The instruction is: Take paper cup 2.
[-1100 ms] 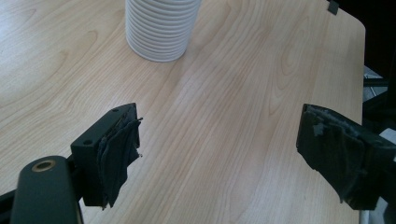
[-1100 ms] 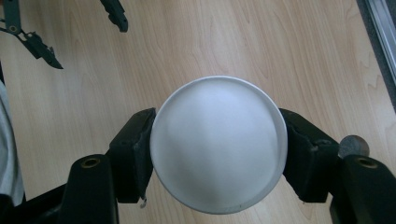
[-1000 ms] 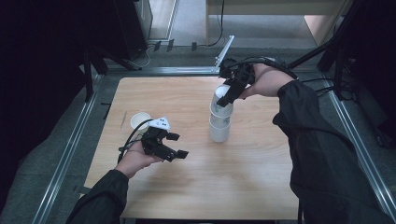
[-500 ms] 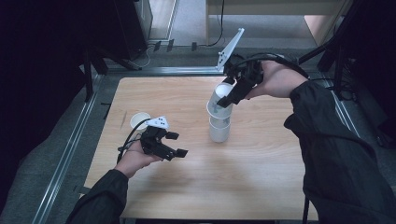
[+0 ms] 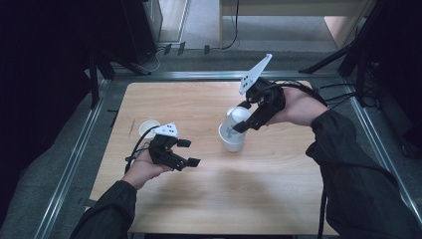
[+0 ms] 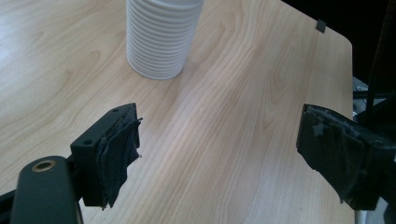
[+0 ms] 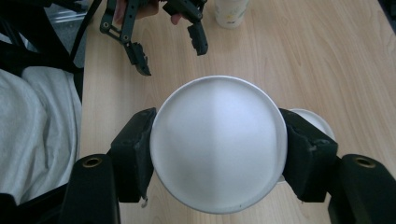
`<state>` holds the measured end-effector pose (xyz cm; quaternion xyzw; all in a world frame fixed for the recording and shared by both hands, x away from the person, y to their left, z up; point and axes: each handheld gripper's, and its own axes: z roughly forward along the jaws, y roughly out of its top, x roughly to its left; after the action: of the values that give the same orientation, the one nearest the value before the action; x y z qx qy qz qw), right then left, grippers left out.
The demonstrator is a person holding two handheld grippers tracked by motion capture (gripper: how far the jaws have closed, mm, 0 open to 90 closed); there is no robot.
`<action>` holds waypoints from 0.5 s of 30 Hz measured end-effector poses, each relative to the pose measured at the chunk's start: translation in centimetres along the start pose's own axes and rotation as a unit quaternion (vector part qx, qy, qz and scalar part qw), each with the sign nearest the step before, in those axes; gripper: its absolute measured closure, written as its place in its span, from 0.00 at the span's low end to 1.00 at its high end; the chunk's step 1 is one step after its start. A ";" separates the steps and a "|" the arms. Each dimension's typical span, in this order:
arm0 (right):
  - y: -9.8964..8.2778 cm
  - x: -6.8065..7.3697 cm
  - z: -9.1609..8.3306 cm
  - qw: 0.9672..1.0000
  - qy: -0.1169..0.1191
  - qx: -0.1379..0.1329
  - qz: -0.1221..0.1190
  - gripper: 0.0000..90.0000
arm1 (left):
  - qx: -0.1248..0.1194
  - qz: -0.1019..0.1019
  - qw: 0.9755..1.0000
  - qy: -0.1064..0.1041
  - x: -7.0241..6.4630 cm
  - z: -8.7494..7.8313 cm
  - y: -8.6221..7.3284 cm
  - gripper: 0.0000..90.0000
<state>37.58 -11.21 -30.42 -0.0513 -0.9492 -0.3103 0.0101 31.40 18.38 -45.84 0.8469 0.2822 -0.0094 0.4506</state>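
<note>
Above the cup stack (image 5: 232, 137) mid-counter (image 5: 199, 194), the right gripper (image 7: 218, 144) has closed its jaws round a white cup (image 7: 218, 142); thin walls could buckle or slip. Left gripper (image 5: 185, 152) idles, jaws wide, empty.

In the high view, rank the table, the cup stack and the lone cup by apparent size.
1. Table, by far the largest.
2. Cup stack, under the cup held by the right gripper.
3. Lone cup, behind the left gripper, smallest.

lone cup (image 5: 148, 127) left of cup stack (image 5: 232, 137)
</note>
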 end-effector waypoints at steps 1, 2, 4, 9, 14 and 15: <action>-0.2 0.1 0.2 1.000 0.005 -0.004 0.001 0.39 | -0.002 0.001 1.000 -0.001 0.0 -0.1 0.0 0.15; -0.6 0.4 0.7 1.000 0.008 -0.013 -0.002 0.39 | -0.006 0.000 1.000 -0.005 -0.1 -0.1 0.1 0.14; -0.8 0.5 0.9 1.000 0.008 -0.014 -0.002 0.39 | -0.007 0.001 1.000 -0.004 -0.1 -0.1 0.1 0.14; -2.1 1.3 2.3 0.999 0.016 -0.039 -0.003 0.39 | -0.007 0.008 1.000 -0.011 -0.2 -0.1 0.1 0.14; -3.5 1.3 3.4 0.998 0.022 -0.056 0.005 0.39 | -0.012 0.012 1.000 -0.014 -0.4 -0.1 0.1 0.14; -3.7 1.4 3.6 0.998 0.026 -0.058 0.008 0.39 | -0.013 0.011 1.000 -0.017 -0.4 -0.1 0.1 0.14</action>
<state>35.89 -11.91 -35.47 -0.0516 -0.9284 -0.3663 0.0339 31.13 18.24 -45.56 0.8437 0.2651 -0.0148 0.4666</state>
